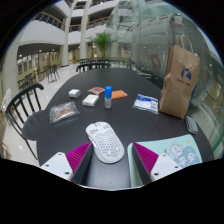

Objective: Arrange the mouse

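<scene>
A white mouse point(105, 140) with a honeycomb-perforated shell lies on the dark round table point(130, 118). It sits just ahead of my gripper point(110, 160), its near end reaching in between the fingertips, nearer the left one. My fingers are open, the magenta pads point(78, 157) set wide apart with nothing pressed between them. A gap shows between the mouse and the right pad point(146, 156).
A brown paper bag point(180, 82) stands at the right. A pale green mat with a cartoon print point(182, 154) lies right of my fingers. A blue-capped bottle point(108, 96), small boxes, a booklet point(146, 102) and a clear plastic bag point(63, 112) lie beyond. A black chair point(25, 105) stands left.
</scene>
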A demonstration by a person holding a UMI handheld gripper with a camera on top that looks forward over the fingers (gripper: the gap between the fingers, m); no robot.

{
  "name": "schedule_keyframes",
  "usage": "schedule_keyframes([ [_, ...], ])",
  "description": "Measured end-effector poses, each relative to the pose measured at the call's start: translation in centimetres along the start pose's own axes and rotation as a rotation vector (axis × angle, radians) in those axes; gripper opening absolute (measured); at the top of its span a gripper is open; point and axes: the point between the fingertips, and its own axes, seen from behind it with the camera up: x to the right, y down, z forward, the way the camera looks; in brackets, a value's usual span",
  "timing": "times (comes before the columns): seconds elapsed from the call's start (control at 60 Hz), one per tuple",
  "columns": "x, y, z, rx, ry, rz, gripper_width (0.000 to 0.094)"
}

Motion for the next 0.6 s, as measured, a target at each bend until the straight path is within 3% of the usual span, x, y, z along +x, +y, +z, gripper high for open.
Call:
schedule_keyframes([
  [0.367, -0.7, -2.9, 4.7, -0.028, -0.035, 0.014, 0.0791],
  [0.417, -0.3, -3.1, 4.8, -0.024, -0.019, 0.024, 0.0713],
  [0.467, -0.2, -3.3, 5.0, -0.012, -0.004, 0.038, 0.0564],
  [0.6, 0.0, -3.3, 5.2, -0.016, 0.034, 0.032, 0.0468],
])
